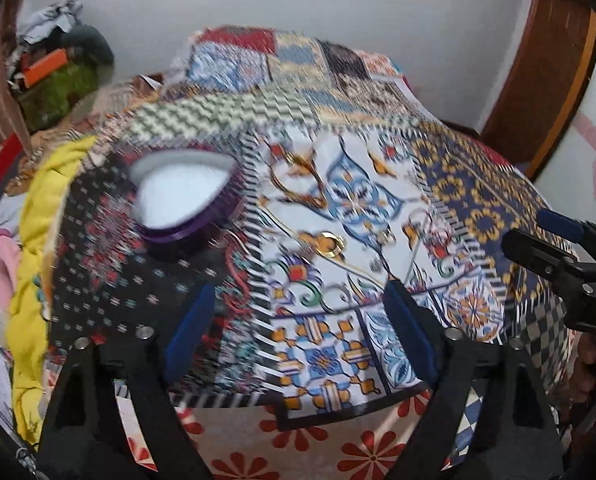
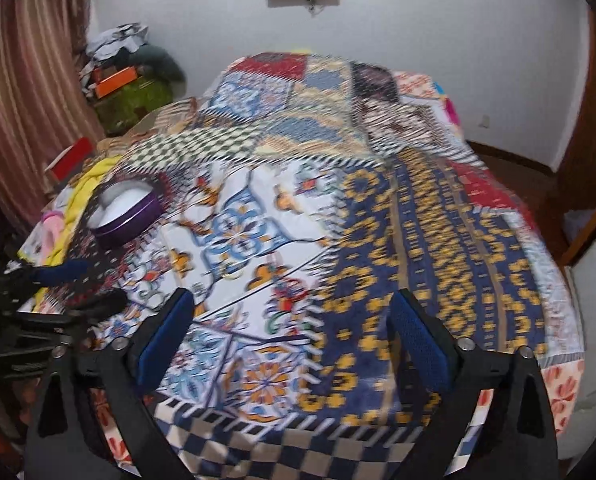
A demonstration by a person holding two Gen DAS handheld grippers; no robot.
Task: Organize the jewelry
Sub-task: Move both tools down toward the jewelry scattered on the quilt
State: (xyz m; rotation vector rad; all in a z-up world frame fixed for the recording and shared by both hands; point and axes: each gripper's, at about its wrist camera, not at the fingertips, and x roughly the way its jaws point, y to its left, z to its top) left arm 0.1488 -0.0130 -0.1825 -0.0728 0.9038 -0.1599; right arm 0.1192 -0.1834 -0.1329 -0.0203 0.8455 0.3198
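**Facing loose gold pieces on a busy quilt**

Covering the bed is a patchwork quilt [image 1: 449,184], its prints crowded enough to hide small things. On its left side, toward the yellow cloth [image 1: 34,240] at that edge, stands a heart-shaped purple jewelry box [image 1: 186,200], lid off, white lining showing. The left gripper [image 1: 298,320] hovers over the quilt's near edge with its blue-padded fingers spread wide and nothing between them; the right gripper [image 2: 298,344] likewise hangs open and empty further right, its tip also visible at the right margin of the left view.

Right of the box, on the white floral patch, lies a gold ring-like piece [image 1: 329,245], apart from the box, and beyond it a gold chain or earring [image 1: 298,178]; blur keeps me from telling which. These look light, thin and slippery, and the soft quilt would give under them. My judgement: pinch the ring across its band, and take the chain at a bunched spot, since a single strand may slide out of the pads.
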